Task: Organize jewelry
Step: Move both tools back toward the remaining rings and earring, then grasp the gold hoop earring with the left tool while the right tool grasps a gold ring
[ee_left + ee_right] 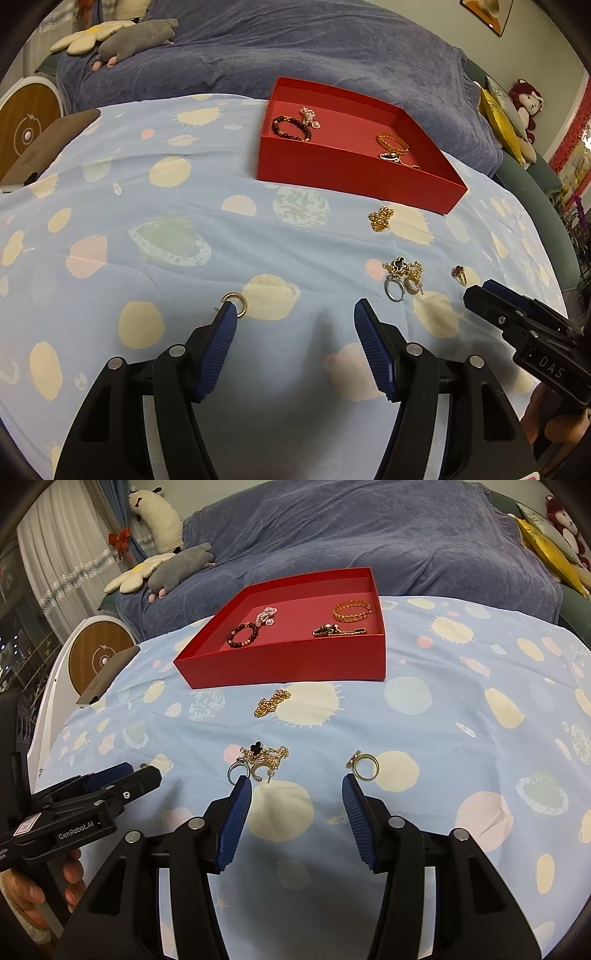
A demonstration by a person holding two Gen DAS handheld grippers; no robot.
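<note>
Both claws are held wide and empty over the bed: the left claw (293,308) beside a gold ring (235,303), the right claw (297,784) between the jewelry cluster (258,762) and another ring (365,766) — pieces presumably bound for the red tray (280,664).

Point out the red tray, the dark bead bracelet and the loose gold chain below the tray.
red tray (295,664), right wrist view, on its near outer wall.
dark bead bracelet (242,635), right wrist view, on its bead ring's left side.
gold chain (380,218), left wrist view, on the heap's middle.
</note>
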